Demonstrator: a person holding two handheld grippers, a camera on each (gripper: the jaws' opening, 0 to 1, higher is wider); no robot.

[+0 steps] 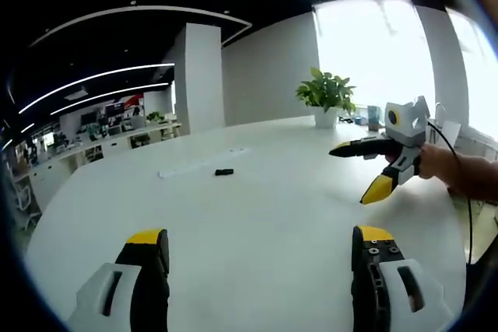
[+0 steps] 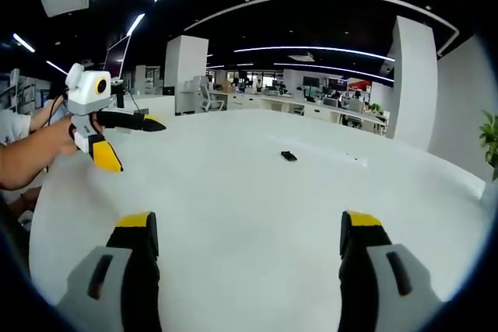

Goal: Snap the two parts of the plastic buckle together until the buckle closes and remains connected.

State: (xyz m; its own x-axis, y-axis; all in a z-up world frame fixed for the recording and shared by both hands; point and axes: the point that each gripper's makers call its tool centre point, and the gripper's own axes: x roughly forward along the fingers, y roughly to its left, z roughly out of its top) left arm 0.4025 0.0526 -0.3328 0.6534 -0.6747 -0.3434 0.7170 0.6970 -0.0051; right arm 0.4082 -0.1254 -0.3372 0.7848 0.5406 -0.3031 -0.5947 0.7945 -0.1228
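Observation:
A small black buckle piece lies far out on the white table, touching the end of a thin white strap; I cannot tell its two parts apart. My left gripper hovers open over the near table, well short of it, with nothing between its jaws. The right gripper comes in from the right, held by a hand, open and empty. In the right gripper view the buckle sits mid-table beyond my open right gripper. The left gripper shows at the left, open.
A potted plant stands at the table's far edge near bright windows. Office desks and chairs lie beyond the table. A person's hand and forearm hold the right gripper, with a cable trailing from it.

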